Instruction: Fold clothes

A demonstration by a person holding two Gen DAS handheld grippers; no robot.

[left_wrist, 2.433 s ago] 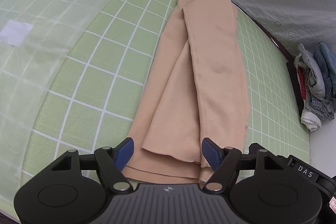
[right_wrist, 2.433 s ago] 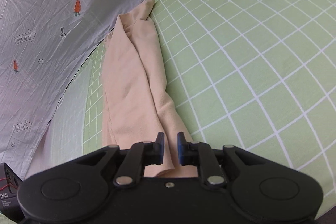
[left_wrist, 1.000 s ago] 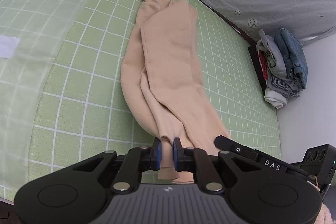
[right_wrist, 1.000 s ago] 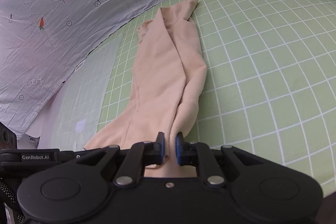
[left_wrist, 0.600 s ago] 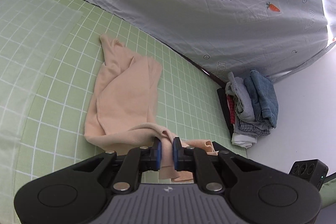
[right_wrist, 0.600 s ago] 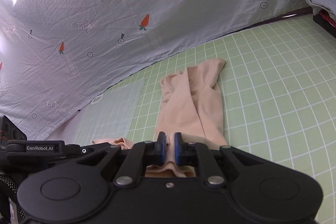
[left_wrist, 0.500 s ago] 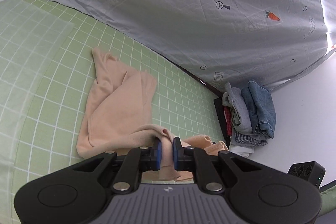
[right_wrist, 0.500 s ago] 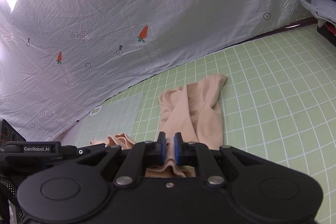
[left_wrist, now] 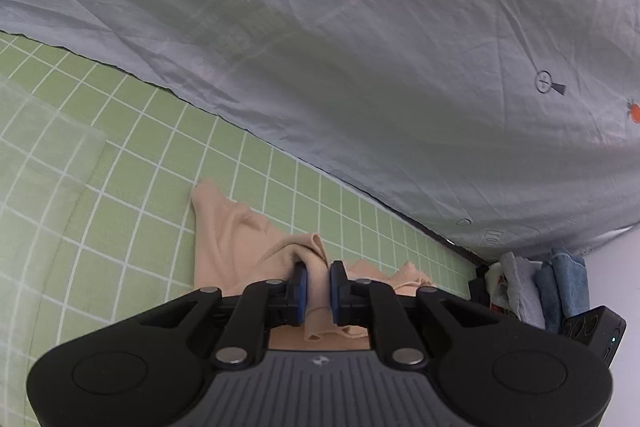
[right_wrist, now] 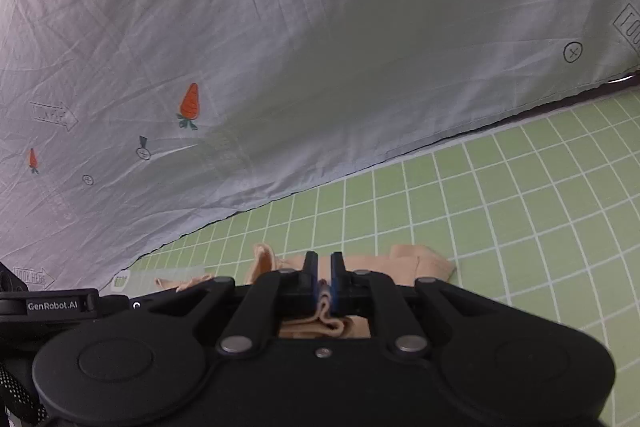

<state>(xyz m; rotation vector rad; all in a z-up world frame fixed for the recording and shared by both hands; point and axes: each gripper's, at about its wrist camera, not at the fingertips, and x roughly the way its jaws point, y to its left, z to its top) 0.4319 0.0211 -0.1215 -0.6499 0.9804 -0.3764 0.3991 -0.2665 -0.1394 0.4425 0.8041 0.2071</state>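
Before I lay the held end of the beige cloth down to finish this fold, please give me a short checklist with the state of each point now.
1. Left claw shut on the beige cloth: ok, fabric sits between the blue pads.
2. Right claw shut on the same cloth: ok, a fold of fabric shows between its pads.
3. Far end of the cloth lies on the green grid mat: ok.
4. Bare mat ahead for laying down: ok, open squares up to the grey sheet.
5. Stack of clothes away from the cloth: ok, it sits at the mat's right edge.
6. Held edges line up with each other: cannot tell, the claws hide them.
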